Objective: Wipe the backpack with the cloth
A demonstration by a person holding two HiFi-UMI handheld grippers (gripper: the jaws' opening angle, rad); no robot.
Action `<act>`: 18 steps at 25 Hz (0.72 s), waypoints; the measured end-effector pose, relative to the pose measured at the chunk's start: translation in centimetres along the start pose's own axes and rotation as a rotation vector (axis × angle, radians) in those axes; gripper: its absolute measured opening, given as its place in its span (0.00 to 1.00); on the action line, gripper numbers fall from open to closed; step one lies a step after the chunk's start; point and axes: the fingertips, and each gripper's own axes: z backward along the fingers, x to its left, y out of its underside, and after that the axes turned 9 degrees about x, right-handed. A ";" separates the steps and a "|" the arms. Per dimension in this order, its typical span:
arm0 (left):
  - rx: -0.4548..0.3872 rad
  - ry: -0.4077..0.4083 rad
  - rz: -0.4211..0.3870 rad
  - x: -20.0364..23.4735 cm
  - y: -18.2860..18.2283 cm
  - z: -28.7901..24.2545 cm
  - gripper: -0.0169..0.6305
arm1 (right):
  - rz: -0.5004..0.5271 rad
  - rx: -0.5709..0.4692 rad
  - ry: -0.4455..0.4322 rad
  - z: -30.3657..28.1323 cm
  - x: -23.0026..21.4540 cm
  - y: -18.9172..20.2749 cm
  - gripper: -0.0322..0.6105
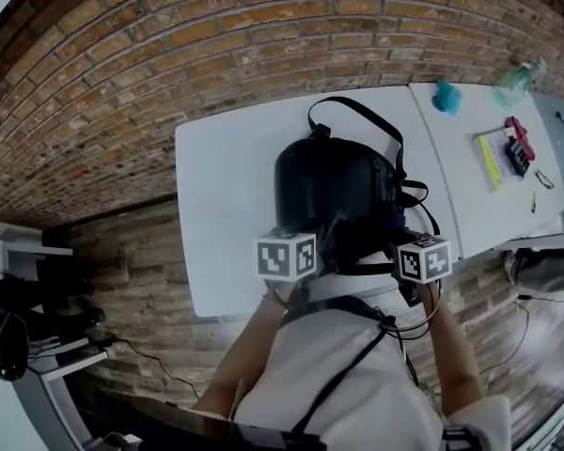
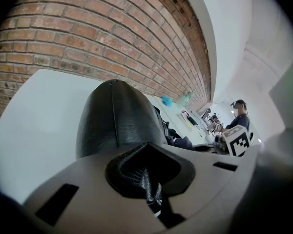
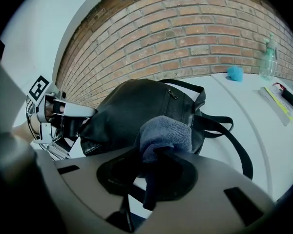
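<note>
"What has the right tool (image 3: 151, 179) got?"

"Its jaws are closing tight on a bunched grey-blue cloth (image 3: 166, 133). The wad is sitting just ahead of it, seemingly pressing on the black leather backpack (image 3: 132, 106). The left tool (image 2: 149, 186) is pinching a dark fold at the bag's near end, jaws together, and so steadying it."

"How should the wipe be going?"

"I'm thinking long, light strokes away from the right tool, up over the dome toward the brick wall (image 3: 185, 33). The left tool should be holding firm so the bag isn't sliding on the white bench (image 1: 226, 186)."

"Room to move?"

"Plenty of bare bench is lying beyond and left of the left tool. Right of the right tool the shoulder straps (image 3: 234, 145) are trailing out, likely snags. The bench's near edge is running close behind both tools."
</note>
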 end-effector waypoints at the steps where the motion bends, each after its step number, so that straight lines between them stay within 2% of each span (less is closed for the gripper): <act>1: 0.000 0.003 0.002 0.0 0.0 0.0 0.03 | -0.006 0.002 -0.001 0.0 0.1 0.3 0.17; 18: -0.003 0.030 0.019 0.1 0.1 -0.2 0.03 | -0.045 0.060 -0.041 0.7 1.4 4.1 0.17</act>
